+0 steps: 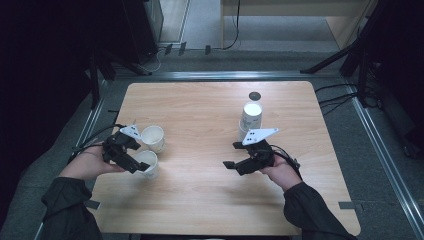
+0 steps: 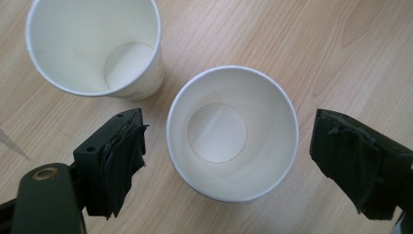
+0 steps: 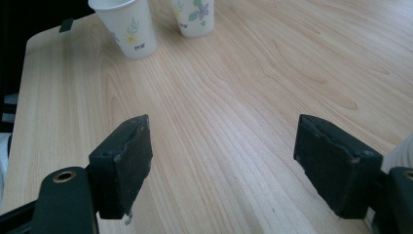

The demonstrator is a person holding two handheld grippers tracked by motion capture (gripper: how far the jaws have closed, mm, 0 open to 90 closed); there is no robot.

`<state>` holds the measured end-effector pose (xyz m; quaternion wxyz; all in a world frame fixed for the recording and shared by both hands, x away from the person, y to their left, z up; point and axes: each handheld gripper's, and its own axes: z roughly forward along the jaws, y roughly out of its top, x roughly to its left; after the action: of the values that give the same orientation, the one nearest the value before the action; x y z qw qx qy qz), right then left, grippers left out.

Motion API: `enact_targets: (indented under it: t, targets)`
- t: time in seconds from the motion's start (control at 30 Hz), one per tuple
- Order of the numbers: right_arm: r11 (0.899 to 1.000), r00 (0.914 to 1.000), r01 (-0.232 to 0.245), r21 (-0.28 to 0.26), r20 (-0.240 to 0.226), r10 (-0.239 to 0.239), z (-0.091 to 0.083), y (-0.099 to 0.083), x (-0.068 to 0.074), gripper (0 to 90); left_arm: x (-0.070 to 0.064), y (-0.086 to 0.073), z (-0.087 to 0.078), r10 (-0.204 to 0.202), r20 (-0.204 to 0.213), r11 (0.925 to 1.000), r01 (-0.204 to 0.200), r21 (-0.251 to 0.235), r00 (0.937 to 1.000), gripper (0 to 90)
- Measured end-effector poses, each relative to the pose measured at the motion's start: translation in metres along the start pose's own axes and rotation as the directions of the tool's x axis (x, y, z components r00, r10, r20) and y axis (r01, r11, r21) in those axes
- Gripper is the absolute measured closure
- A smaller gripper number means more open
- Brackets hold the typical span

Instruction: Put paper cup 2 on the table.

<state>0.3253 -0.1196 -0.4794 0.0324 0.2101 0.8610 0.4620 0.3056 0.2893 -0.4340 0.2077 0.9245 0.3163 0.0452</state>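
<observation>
Small dark print under the flower on the nearer paper cup (image 3: pixel 127 27), perhaps lettering, too blurred to read.

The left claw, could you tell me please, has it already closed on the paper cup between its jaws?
No, the left claw is open: its jaws stand apart on either side of the paper cup, with bare table showing between each and the rim.

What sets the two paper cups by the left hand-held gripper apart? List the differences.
The near cup sits between the open jaws of the left hand-held gripper; the far cup stands outside them. In the left gripper view the near cup is seen straight down its mouth, the far cup at a slant, with some outer wall showing. Both are white, upright and empty, standing close together on the table.
</observation>
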Motion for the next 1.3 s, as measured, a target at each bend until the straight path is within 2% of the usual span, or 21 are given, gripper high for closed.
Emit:
enact_targets:
  t: [0.1,0.2,0.47,0.53,0.73,0.8,1.07,1.2,1.3]
  targets:
    - [1.000,1.0000,0.000,-0.001,0.000,0.000,0.000,0.000,0.000,22.0,0.000,0.001,-0.007,-0.025,0.007,0.9993,0.025,-0.027,0.9997,13.4]
    - [1.000,1.0000,0.000,0.000,-0.003,0.000,0.000,0.000,-0.001,22.0,-0.001,0.002,-0.014,-0.031,0.011,0.9975,0.032,-0.063,0.9994,13.4]
    - [1.000,1.0000,-0.001,0.002,-0.002,0.001,0.000,0.000,0.001,22.0,-0.010,0.017,-0.023,-0.018,0.048,0.9864,0.025,-0.162,0.9987,13.6]
    - [1.000,1.0000,0.001,0.003,-0.003,-0.001,0.000,0.000,0.001,22.0,-0.013,0.022,-0.023,-0.018,0.057,0.9837,0.028,-0.177,0.9982,13.7]
    - [1.000,1.0000,0.003,0.000,-0.002,-0.003,-0.001,0.000,0.000,22.0,-0.021,0.036,-0.019,-0.008,0.056,0.9819,0.018,-0.189,0.9984,13.8]
    - [1.000,1.0000,0.001,-0.005,-0.003,-0.001,-0.001,0.000,0.000,22.0,-0.024,0.040,-0.017,-0.002,0.051,0.9768,0.013,-0.214,0.9987,13.9]
    - [1.000,0.9998,0.017,-0.002,-0.006,-0.017,-0.001,0.001,0.000,22.2,-0.028,0.057,-0.007,-0.051,0.093,0.9578,0.075,-0.277,0.9943,14.3]
    - [1.000,0.9996,0.025,-0.006,-0.015,-0.025,-0.004,0.000,0.001,22.2,-0.032,0.063,-0.001,-0.077,0.093,0.9491,0.101,-0.298,0.9927,14.3]
    - [1.000,0.9995,0.029,-0.010,-0.014,-0.029,-0.005,0.000,0.001,22.2,-0.034,0.068,0.002,-0.094,0.101,0.9349,0.123,-0.333,0.9904,14.3]
